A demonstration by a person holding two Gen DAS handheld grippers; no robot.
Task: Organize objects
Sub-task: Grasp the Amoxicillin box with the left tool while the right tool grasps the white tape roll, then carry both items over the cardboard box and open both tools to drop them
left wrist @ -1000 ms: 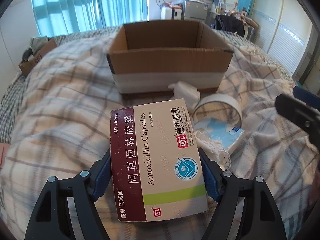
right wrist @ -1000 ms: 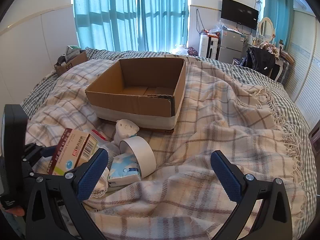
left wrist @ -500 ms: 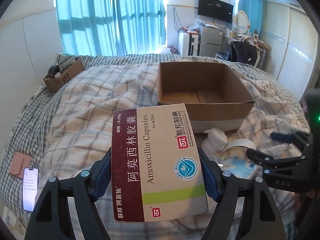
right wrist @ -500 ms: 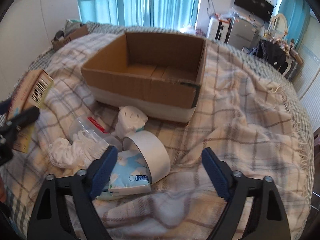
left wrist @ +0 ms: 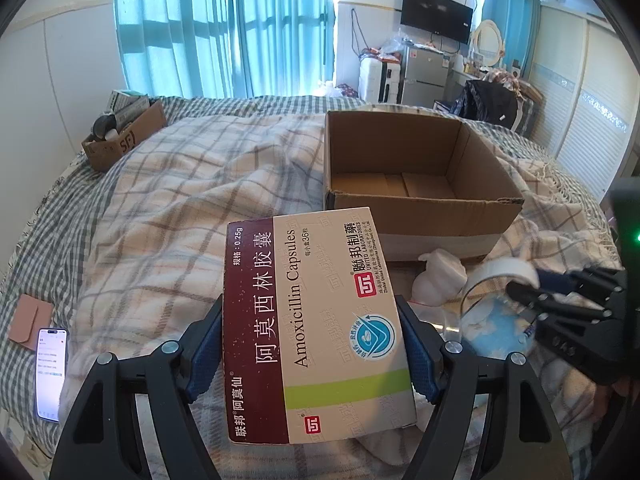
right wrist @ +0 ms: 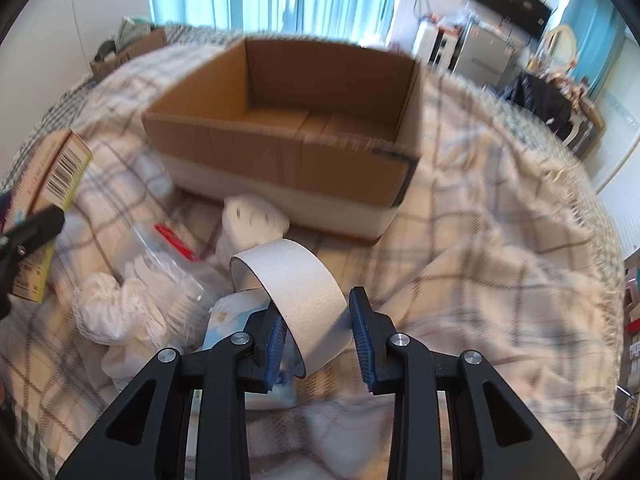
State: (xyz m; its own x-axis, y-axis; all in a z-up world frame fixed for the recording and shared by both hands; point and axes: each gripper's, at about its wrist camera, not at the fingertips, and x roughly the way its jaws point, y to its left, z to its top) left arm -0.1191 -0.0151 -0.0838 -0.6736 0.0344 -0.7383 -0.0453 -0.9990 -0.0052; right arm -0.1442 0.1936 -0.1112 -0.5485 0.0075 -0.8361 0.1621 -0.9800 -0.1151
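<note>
My left gripper [left wrist: 310,344] is shut on a maroon and beige amoxicillin box [left wrist: 316,320] and holds it above the plaid blanket. The box also shows at the left of the right wrist view [right wrist: 48,196]. An open cardboard box [left wrist: 416,184] stands ahead to the right, its inside bare [right wrist: 320,124]. My right gripper [right wrist: 318,332] has narrowed around a white tape roll [right wrist: 298,296], one finger inside the ring, one outside with a small gap. The roll [left wrist: 500,276] leans on a blue tissue pack [right wrist: 240,320].
A white figurine [right wrist: 252,220], a clear bag with a red strip [right wrist: 172,240] and white cloth [right wrist: 132,308] lie before the box. A phone [left wrist: 50,374] and a pink card [left wrist: 30,316] lie at the left. A small carton [left wrist: 124,140] sits far left.
My right gripper has moved down and forward onto the tape roll and its fingers have closed in around the band. My left gripper has stayed raised with the medicine box.
</note>
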